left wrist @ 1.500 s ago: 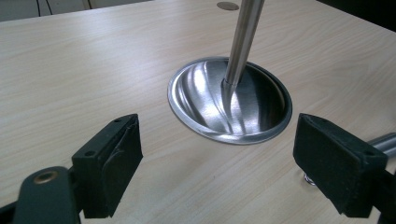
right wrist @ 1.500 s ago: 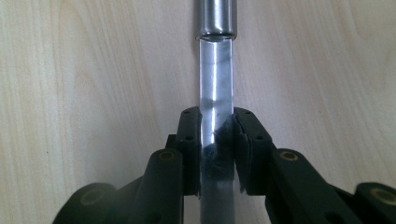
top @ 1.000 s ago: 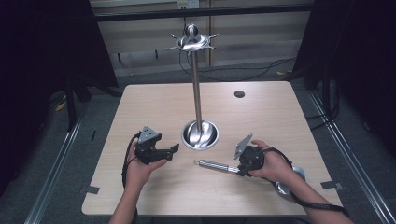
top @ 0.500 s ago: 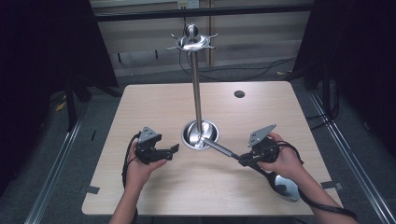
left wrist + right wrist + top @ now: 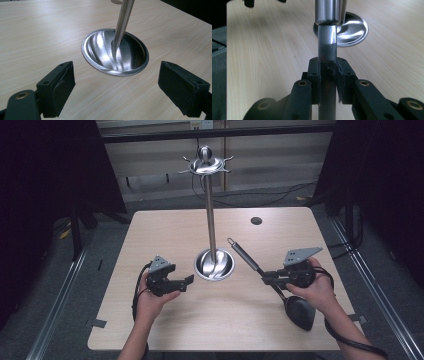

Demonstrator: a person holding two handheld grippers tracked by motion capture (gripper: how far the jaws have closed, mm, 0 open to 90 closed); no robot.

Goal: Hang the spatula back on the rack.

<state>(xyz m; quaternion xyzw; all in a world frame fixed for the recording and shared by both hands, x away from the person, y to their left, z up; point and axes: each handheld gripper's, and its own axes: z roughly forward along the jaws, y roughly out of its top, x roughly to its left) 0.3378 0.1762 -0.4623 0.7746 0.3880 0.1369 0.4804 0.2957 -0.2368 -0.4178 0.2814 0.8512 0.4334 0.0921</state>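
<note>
Just right of the utensil stand's round steel base [image 5: 214, 265], the right claw [image 5: 266, 277] pinches the metal handle of a ladle [image 5: 247, 257], its pads pressed tight on the shaft in the right gripper view [image 5: 327, 72]. The handle slants up toward the stand's pole [image 5: 210, 215], its loop end near the base, while the black bowl [image 5: 300, 312] hangs low on the far side of the hand from the base, above the counter [image 5: 165, 230]. Left of the base, the left claw [image 5: 187, 283] stands spread with nothing between its pads [image 5: 62, 82], pointing at the base from close by.
</note>
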